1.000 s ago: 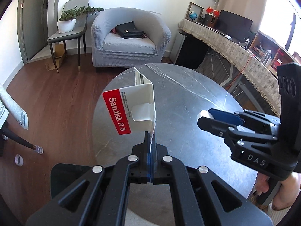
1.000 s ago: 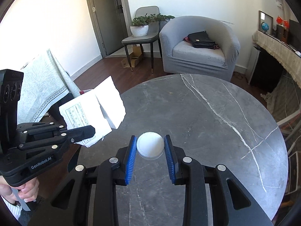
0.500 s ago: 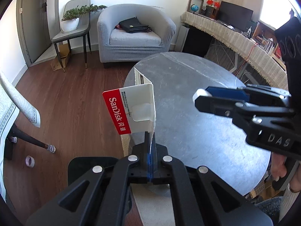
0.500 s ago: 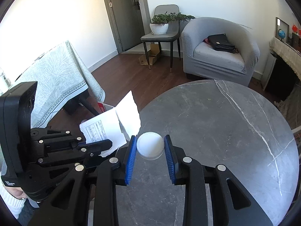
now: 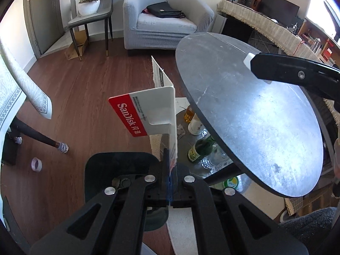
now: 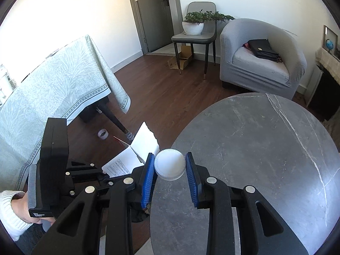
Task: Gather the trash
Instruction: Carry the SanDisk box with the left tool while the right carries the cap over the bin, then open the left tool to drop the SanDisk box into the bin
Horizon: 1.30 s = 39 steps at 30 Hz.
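Observation:
My left gripper (image 5: 171, 165) is shut on the thin edge of a white and red SanDisk card package (image 5: 148, 110), held upright over the wooden floor, left of the round grey table (image 5: 265, 127). A dark bin (image 5: 119, 165) sits just below it. My right gripper (image 6: 170, 167) is shut on a white ribbed bottle cap (image 6: 169, 166) above the table's left edge (image 6: 255, 148). In the left wrist view the right gripper (image 5: 255, 63) reaches in from the right over the table. The right wrist view shows the left gripper (image 6: 110, 173) at lower left with the package (image 6: 136, 153).
Under the table stand bottles (image 5: 199, 148) and a shelf of clutter. A cloth-covered table (image 6: 55, 89) is to the left, with a tape roll (image 6: 103, 133) on the floor. A grey armchair (image 6: 261, 59) with a black bag and a chair with a plant (image 6: 197, 23) stand at the back.
Both grippers have swung left off the table top toward the floor side; the left one has sunk lower. The dark bin and bottles under the table have come into view. Both grips are unchanged.

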Tool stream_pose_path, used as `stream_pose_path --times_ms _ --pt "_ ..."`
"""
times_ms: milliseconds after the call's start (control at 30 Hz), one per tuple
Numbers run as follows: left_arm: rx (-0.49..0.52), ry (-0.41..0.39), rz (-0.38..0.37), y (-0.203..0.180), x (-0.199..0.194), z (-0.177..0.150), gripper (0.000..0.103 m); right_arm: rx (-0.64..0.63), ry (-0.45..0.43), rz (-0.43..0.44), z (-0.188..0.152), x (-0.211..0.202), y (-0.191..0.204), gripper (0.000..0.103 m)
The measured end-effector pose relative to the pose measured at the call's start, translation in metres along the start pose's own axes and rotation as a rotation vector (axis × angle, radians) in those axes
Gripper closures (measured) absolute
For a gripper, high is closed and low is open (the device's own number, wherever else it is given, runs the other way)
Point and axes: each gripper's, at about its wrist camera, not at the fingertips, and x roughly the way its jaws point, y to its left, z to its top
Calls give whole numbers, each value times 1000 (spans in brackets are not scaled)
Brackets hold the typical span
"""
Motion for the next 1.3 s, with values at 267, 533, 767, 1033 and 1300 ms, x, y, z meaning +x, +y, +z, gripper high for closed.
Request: stream_pose_path --times_ms 267,533,767,1033,1300 --pt "-30 93 17 24 19 -18 102 -27 25 14 6 14 19 73" --pt "-82 242 24 49 53 -54 102 -31 56 59 10 37 40 73" --pt "-95 308 30 63 71 -72 102 -20 96 98 9 56 54 73" --pt "-92 351 24 74 79 -88 88 -19 129 101 13 73 62 73" --pt "-143 252 19 92 52 -71 88 -55 167 87 11 96 79 73"
